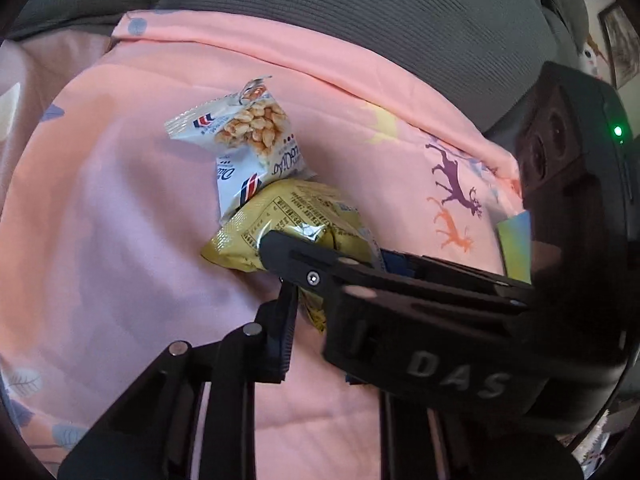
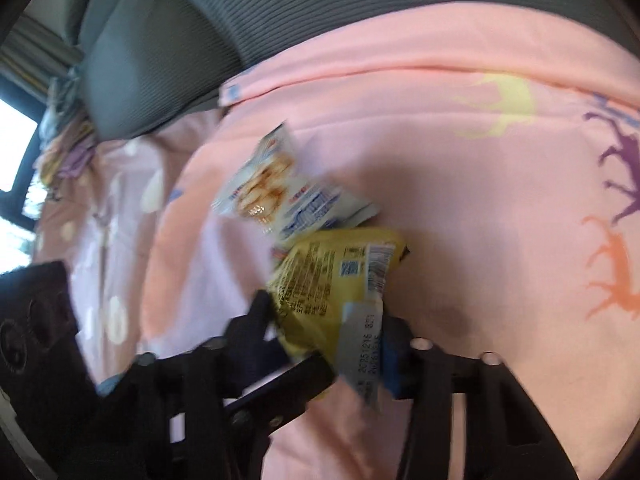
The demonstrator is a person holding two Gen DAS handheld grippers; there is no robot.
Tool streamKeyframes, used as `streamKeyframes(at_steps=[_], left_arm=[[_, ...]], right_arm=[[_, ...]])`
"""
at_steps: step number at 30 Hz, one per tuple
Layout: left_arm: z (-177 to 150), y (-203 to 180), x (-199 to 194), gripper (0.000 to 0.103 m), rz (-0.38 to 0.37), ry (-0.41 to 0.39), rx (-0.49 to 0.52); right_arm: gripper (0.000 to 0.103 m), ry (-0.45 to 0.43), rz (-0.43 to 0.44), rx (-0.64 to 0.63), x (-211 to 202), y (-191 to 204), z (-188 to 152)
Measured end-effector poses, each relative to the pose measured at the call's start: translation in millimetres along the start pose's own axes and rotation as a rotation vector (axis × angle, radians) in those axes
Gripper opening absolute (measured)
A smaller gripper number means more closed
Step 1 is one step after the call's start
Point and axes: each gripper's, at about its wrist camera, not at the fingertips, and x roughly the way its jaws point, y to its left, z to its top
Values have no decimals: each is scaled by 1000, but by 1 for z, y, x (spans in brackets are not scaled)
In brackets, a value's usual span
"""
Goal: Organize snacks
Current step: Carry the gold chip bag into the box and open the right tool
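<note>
A yellow snack bag [image 1: 296, 212] lies on the pink blanket, and both grippers are on it. In the right wrist view, which is blurred, my right gripper [image 2: 324, 332] is shut on the yellow bag [image 2: 320, 272], with the bag's lower end squeezed between the black pad and the blue pad. My left gripper [image 1: 308, 320] is shut on the bag's lower corner; its right finger is hidden behind the right gripper's finger [image 1: 304, 268], which crosses in from the right. Two white peanut-snack packets [image 1: 248, 128] lie just beyond the yellow bag and touch it; they also show in the right wrist view [image 2: 264, 188].
The pink blanket [image 1: 120, 200] with a deer print covers the seat. A grey ribbed cushion [image 1: 360, 20] rises behind it. A pale green packet edge [image 1: 516, 240] peeks out at the right. A bright window [image 2: 12, 152] is at the far left.
</note>
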Motion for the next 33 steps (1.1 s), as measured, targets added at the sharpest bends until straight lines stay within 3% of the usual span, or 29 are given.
streamKeyframes(at_steps=[6, 11, 16, 21, 27, 33], left_arm=[[-17, -29, -18, 15, -42, -41, 95], [-37, -64, -43, 15, -108, -100, 175], [-48, -109, -58, 15, -162, -164, 245], [-56, -162, -53, 15, -240, -191, 321], [-53, -225, -27, 14, -278, -193, 378], [-50, -279, 6, 15, -341, -138, 445]], right_arm=[[42, -79, -28, -7, -32, 0, -22], [42, -167, -8, 14, -82, -10, -50], [42, -273, -42, 36, -134, -23, -67], [42, -379, -61, 56, -183, -49, -86], [42, -484, -78, 126, -227, -100, -97], [42, -553, -109, 268, -258, -156, -111]])
